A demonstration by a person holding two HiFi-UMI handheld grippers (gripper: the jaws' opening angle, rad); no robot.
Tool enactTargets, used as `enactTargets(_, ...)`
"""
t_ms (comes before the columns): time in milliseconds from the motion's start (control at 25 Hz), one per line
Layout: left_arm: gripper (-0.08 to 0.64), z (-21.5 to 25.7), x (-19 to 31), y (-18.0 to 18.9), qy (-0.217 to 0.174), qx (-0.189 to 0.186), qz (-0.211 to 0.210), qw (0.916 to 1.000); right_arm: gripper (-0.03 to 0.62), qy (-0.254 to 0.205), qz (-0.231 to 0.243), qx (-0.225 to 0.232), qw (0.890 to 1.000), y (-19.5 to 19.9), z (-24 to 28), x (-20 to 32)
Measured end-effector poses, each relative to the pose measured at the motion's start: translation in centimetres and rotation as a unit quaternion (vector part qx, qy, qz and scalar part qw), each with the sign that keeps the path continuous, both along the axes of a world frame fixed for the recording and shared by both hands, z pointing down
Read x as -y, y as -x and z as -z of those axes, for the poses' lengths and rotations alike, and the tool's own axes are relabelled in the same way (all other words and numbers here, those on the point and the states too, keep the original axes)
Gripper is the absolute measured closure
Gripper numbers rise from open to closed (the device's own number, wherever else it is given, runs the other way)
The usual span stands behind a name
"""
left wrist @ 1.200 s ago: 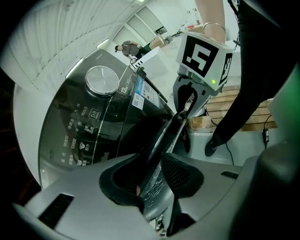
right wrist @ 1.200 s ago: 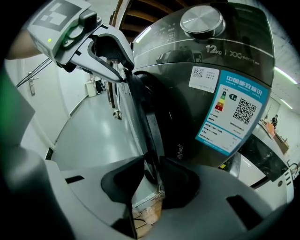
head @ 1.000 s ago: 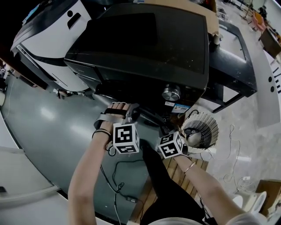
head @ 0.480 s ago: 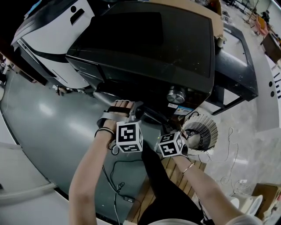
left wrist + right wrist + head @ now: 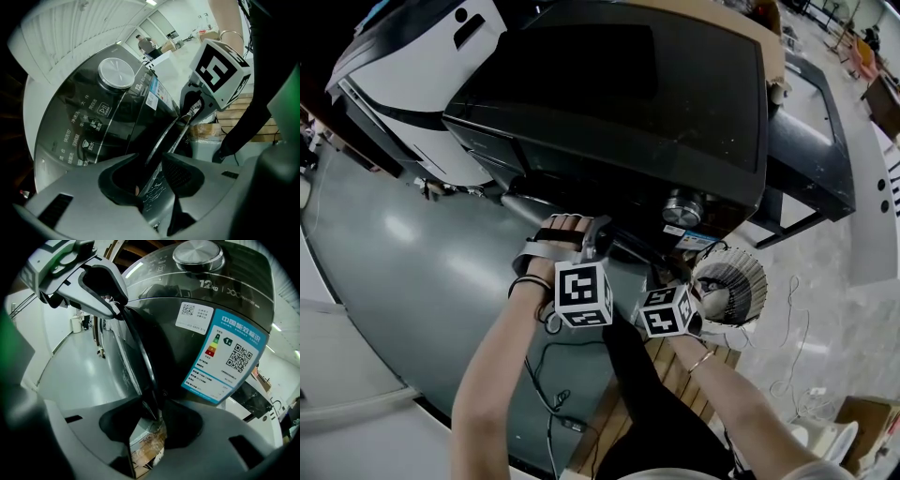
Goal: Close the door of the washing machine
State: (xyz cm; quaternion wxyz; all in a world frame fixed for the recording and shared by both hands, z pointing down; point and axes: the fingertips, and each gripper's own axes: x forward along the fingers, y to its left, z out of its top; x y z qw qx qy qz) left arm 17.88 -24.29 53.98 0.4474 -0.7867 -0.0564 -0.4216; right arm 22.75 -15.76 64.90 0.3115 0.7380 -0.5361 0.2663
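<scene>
Washing-machine door (image 5: 162, 142): ajar, rim at 12 o'clock of both claws, mostly hidden under the washing machine (image 5: 609, 103) top in head view | left claw (image 5: 154, 176): loosely astride rim, jaws just opening | right claw (image 5: 157, 422): likewise astride rim, jaws just opening, grip contact unclear

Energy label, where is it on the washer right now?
In the right gripper view the energy label sits right of centre on the washer, below the dial and right of the door rim.

White ribbed basket (image 5: 741, 281) beside wooden slats (image 5: 673, 367), black cable (image 5: 570, 426) on the grey floor (image 5: 403, 281), white appliance (image 5: 422, 56) at upper left.
</scene>
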Motion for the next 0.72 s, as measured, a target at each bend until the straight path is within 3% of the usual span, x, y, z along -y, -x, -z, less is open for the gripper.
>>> enactTargets(400, 0.387, 0.03, 0.30, -0.20, 0.010, -0.007, 0.014, 0.9998, 0.422, 0.006, -0.022, 0.037, 0.999, -0.34, -0.66, 0.64)
enactTargets(720, 0.382, 0.24, 0.36, -0.01, 0.012, -0.018, 0.025, 0.9994, 0.425, 0.003, -0.008, 0.029, 1.000, -0.08, -0.41, 0.44)
